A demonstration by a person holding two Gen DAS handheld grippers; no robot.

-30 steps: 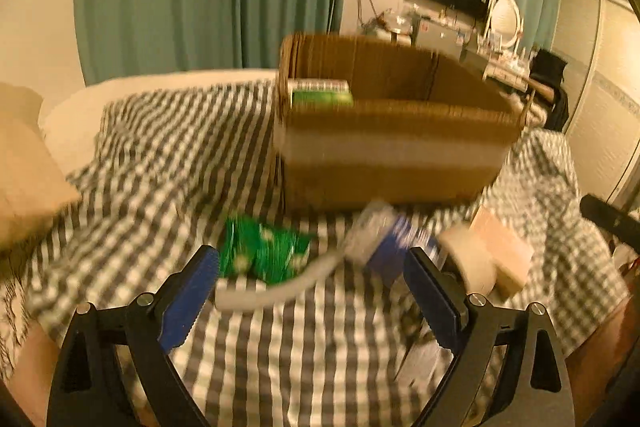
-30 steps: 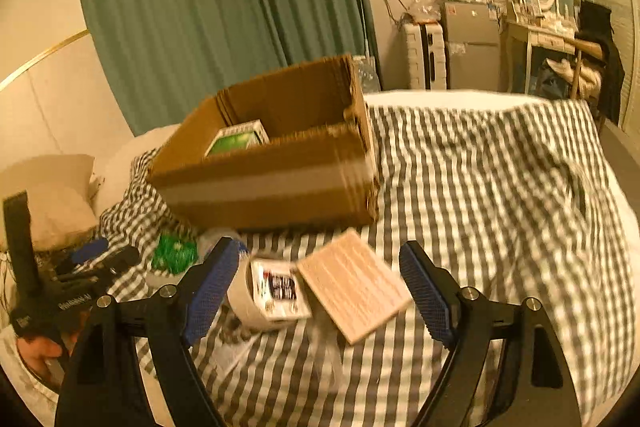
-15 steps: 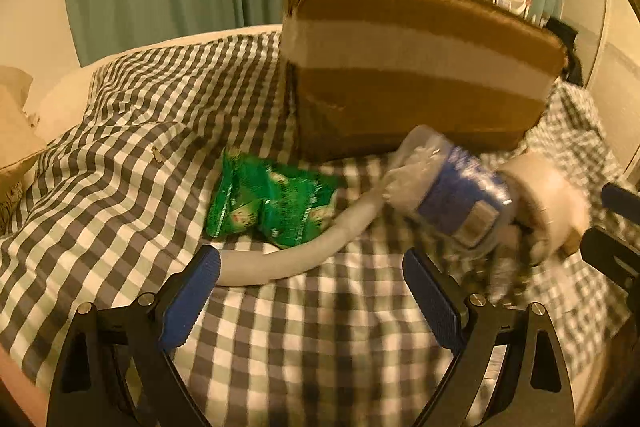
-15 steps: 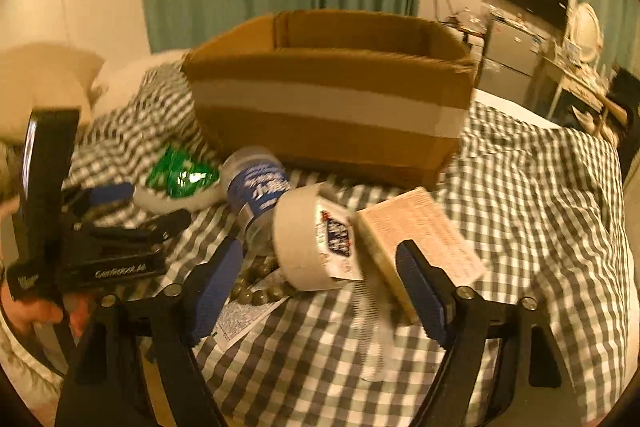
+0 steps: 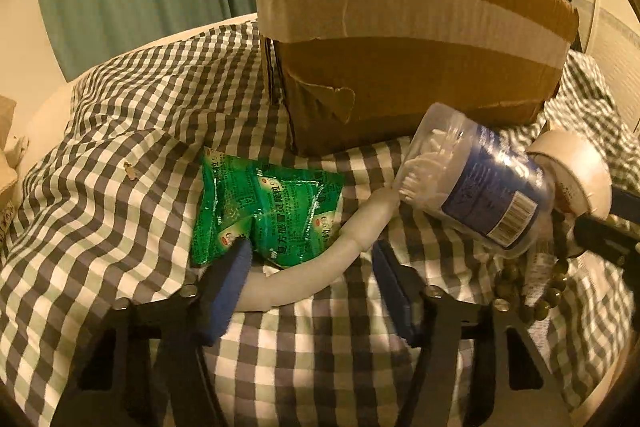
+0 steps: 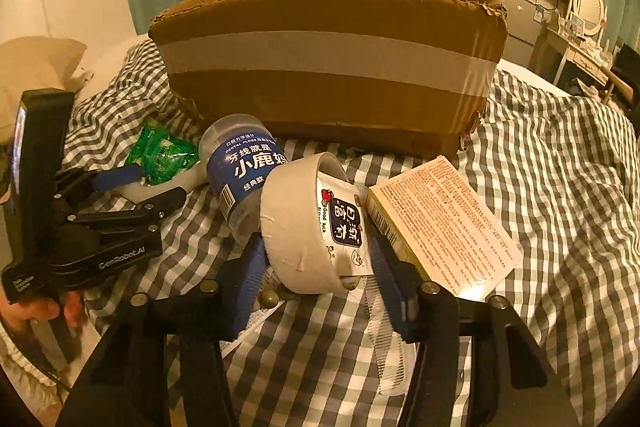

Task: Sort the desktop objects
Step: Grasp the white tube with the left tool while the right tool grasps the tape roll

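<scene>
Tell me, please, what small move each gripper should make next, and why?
Probably close both. The left gripper has its fingers around the white tube, and the right gripper brackets the tape roll; neither visibly pinches yet, so shutting would secure both for the cardboard box.

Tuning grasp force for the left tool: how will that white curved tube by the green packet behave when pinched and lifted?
The white curved tube lies bent in an arc on the checked cloth, so it is probably flexible and may sag or straighten when lifted. It looks smooth and round, so it could slip or roll between the left tool pads. One end sits under the floss-pick jar, which may shift.
</scene>
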